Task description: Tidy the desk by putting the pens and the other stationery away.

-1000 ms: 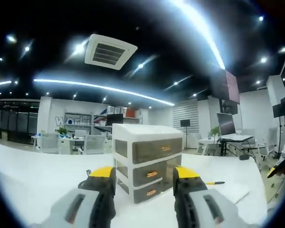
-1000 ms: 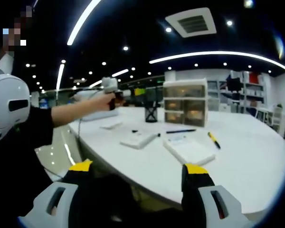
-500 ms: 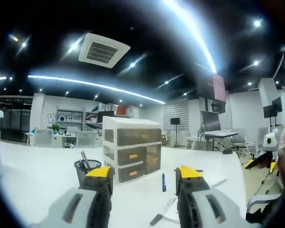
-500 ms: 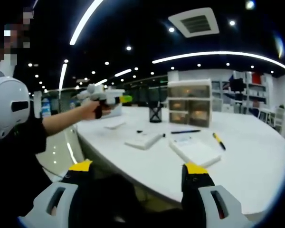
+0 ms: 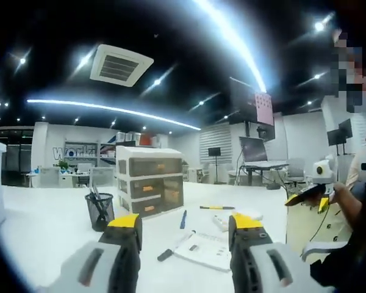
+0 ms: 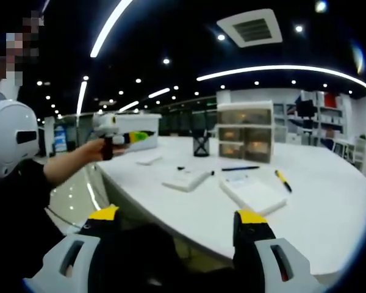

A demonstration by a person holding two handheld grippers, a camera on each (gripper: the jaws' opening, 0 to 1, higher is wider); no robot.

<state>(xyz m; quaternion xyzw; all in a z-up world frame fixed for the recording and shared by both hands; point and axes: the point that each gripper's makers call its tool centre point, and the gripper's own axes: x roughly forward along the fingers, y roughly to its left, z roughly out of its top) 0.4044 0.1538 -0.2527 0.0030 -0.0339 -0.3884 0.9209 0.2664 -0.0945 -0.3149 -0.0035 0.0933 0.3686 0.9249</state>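
Note:
My left gripper [image 5: 184, 231] hangs open and empty above the white desk [image 5: 43, 232]. Past its jaws lie a black marker [image 5: 169, 251], a blue pen [image 5: 183, 219] and a white notebook [image 5: 206, 251]. A yellow pen [image 5: 217, 207] lies farther back. A black mesh pen cup [image 5: 99, 211] stands beside a white three-drawer unit [image 5: 149, 187]. My right gripper [image 6: 177, 224] is open, held off the desk's near edge. From there I see the drawer unit [image 6: 245, 132], pen cup [image 6: 200, 145], two notebooks [image 6: 250, 193] [image 6: 186, 179], a dark pen [image 6: 239, 168] and a yellow pen [image 6: 283, 180].
A person's hand holds the left gripper [image 6: 119, 129] out over the desk's left end. A small white pad [image 6: 147, 159] lies near it. The right gripper [image 5: 316, 188] appears beyond the desk's right side. Office desks, chairs and monitors stand in the background.
The left gripper has drawn back from the drawer unit toward the desk's edge, so the cup, pens and notebook now show. The right gripper has stayed put.

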